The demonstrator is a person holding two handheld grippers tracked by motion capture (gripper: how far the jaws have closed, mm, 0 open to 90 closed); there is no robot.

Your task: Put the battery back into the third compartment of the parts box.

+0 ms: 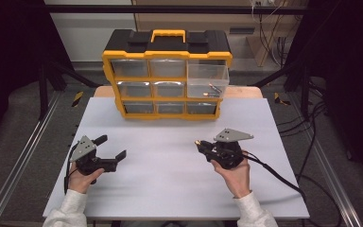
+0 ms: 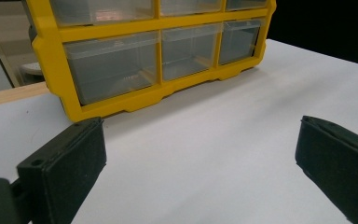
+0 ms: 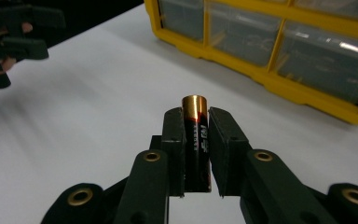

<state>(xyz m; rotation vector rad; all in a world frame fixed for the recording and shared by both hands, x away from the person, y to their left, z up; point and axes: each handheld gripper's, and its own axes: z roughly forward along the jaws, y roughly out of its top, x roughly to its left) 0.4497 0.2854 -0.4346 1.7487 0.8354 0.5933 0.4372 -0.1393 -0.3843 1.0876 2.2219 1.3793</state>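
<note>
— Before the organizer (image 1: 167, 75), what is the right gripper (image 3: 196, 126) doing?
— Its jaws are clamped on a battery (image 3: 196, 140). The copper end of the battery sticks out past the fingertips, toward the organizer.
— And the left gripper (image 2: 200, 154)?
— It is also in front of the organizer, at the left, low over the table (image 1: 170, 179). Its jaws stand wide apart, with nothing between them.
— Is the organizer all closed?
— One drawer (image 1: 208, 80) at its right side is pulled out.

drawer cabinet (image 1: 166, 75) at table (image 1: 170, 194) rear (one drawer (image 1: 208, 80) out); battery (image 3: 196, 140) front-right.
</note>
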